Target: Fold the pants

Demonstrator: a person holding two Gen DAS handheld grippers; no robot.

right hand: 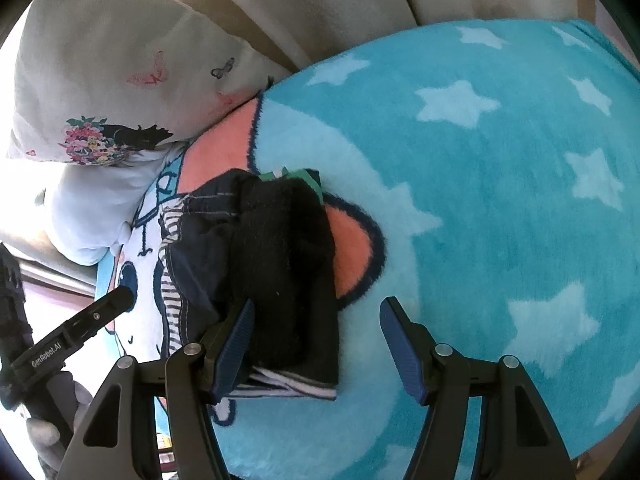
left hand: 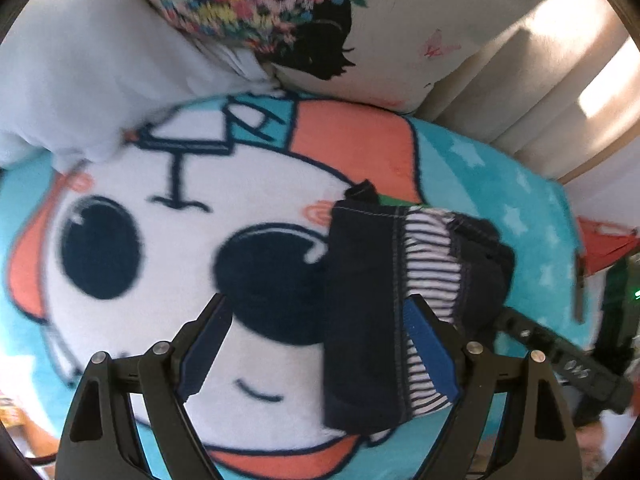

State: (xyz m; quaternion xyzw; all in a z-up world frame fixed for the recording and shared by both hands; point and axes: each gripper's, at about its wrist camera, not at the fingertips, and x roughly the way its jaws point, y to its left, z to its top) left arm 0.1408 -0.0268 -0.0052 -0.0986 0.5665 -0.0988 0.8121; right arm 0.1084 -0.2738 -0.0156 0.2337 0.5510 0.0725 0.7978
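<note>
Left wrist view: pants (left hand: 368, 312), dark, striped lining, bunched mid-blanket (left hand: 500, 168). We judge them light, soft, floppy; we'd take a hem edge. Left gripper (left hand: 320, 344) wide, empty; right gripper (right hand: 316, 344) wide, straddling fabric, unclamped.

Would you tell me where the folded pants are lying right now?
The pants lie on the cartoon-face blanket, right of centre in the left wrist view beside the face's dark eye; in the right wrist view they sit left of centre.
</note>
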